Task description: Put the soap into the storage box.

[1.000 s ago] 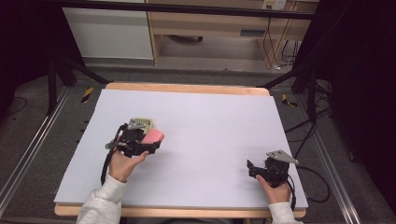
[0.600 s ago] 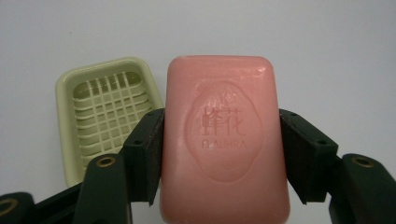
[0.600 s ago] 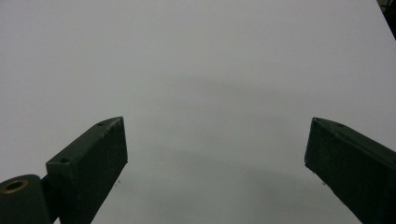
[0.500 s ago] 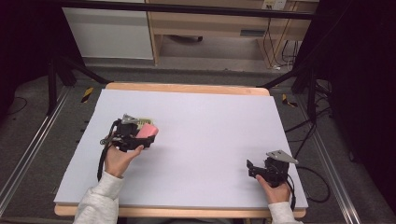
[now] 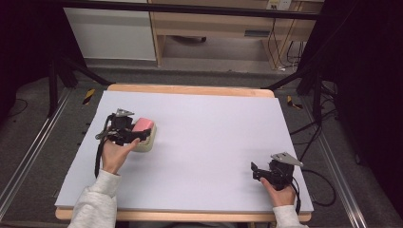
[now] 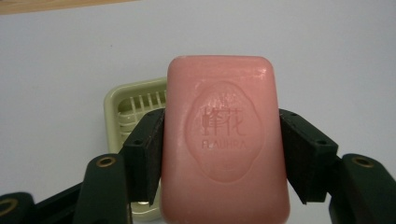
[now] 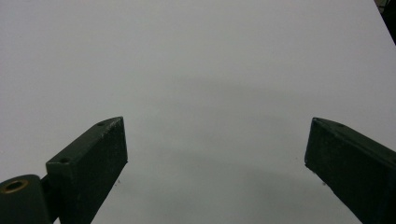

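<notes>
step: seating soap in dish | left claw (image 6: pixel 222 154) pinching soap (image 6: pixel 224 140) by its long sides, hovering over dish (image 6: pixel 122 105); right claw (image 7: pixel 215 163) spread, idling | am centring over grid, lowering level before releasing

obstacle: soap dish (image 5: pixel 148 140) at 9 o'clock on the table (image 5: pixel 214 142) | free: bare surface 12 through 6 o'clock

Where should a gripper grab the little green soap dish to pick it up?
Probably across its two long rims, coming straight down from above. The soap dish lies flat on the table, open side up, and its thin raised rim gives the jaws two parallel edges. The pink soap, clamped in the left gripper, hangs over it, so that should clear first.
</notes>
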